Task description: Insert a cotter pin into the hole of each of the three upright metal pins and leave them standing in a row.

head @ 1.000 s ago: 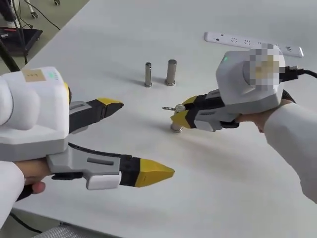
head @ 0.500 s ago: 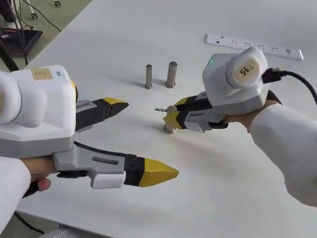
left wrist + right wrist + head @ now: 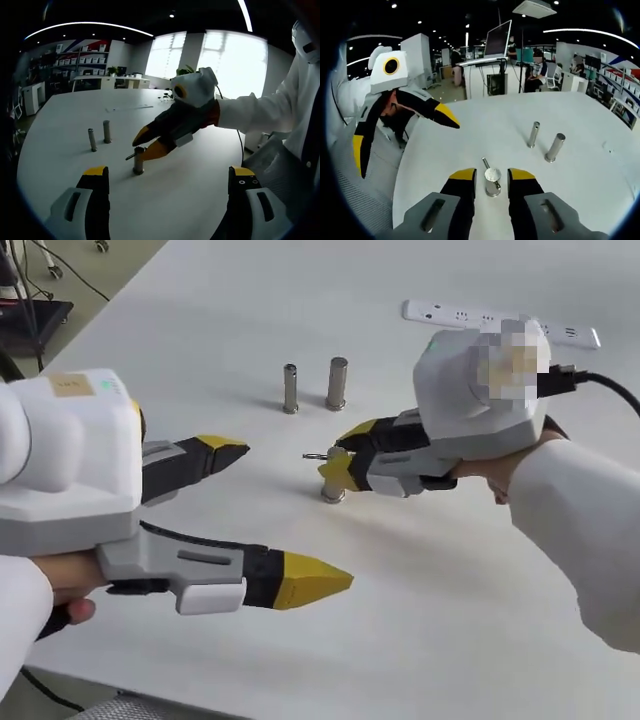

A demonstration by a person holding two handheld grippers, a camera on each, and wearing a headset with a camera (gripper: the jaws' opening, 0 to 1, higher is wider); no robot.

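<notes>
Near the table's middle stands a short metal pin (image 3: pixel 333 485) (image 3: pixel 492 182) (image 3: pixel 138 164) with a cotter pin (image 3: pixel 313 455) (image 3: pixel 485 163) through its top, the thin end poking out to the left. My right gripper (image 3: pixel 342 455) (image 3: pixel 492 179) is shut on this pin's upper part, one jaw on each side. Two more metal pins (image 3: pixel 290 388) (image 3: pixel 337 383) stand upright side by side farther back; I see no cotter pin in them. My left gripper (image 3: pixel 278 512) (image 3: pixel 167 175) hovers open at the near left, holding nothing.
A white power strip (image 3: pixel 500 320) lies at the table's far right. The white table (image 3: pixel 200 340) has bare surface around the pins. A cable (image 3: pixel 600 385) trails from the right gripper. The table's left edge drops to the floor.
The right gripper has drifted a little to the left with the metal pin between its jaws. The left gripper has stayed open in about the same place.
</notes>
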